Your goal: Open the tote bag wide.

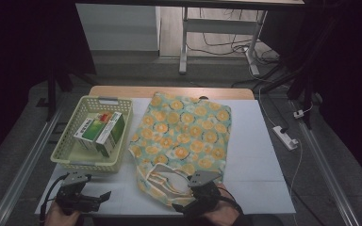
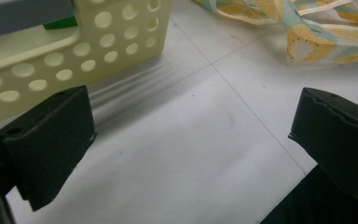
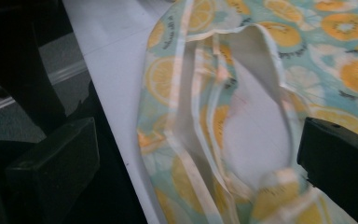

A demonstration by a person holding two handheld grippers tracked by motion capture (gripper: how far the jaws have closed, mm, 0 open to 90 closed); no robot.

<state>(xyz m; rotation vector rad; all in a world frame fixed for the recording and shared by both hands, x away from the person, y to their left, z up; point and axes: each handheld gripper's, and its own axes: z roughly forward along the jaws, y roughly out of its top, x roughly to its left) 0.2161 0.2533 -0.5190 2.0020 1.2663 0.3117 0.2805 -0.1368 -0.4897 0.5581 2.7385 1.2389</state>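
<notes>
The fruit-print tote bag (image 1: pixel 184 136) lies flat on the white tabletop (image 1: pixel 259 155) just right of the yellow basket (image 1: pixel 75 155) holding medicine boxes (image 1: pixel 101 129), its handles (image 1: pixel 162 181) between the spread-fingered, empty left gripper (image 1: pixel 94 200) and right gripper (image 1: pixel 188 205).

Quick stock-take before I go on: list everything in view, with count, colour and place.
bag: 1, teal cloth with orange fruit print, lying flat mid-table, handles toward the person
basket: 1, pale yellow, perforated, left of the bag
boxes: at least 2, green and white, inside the basket
table: 1, white top, wooden far edge
power strip: 1, white, on the floor right of the table
left gripper: 1, black, open, near edge in front of the basket
right gripper: 1, black, open, at the bag's handles
</notes>
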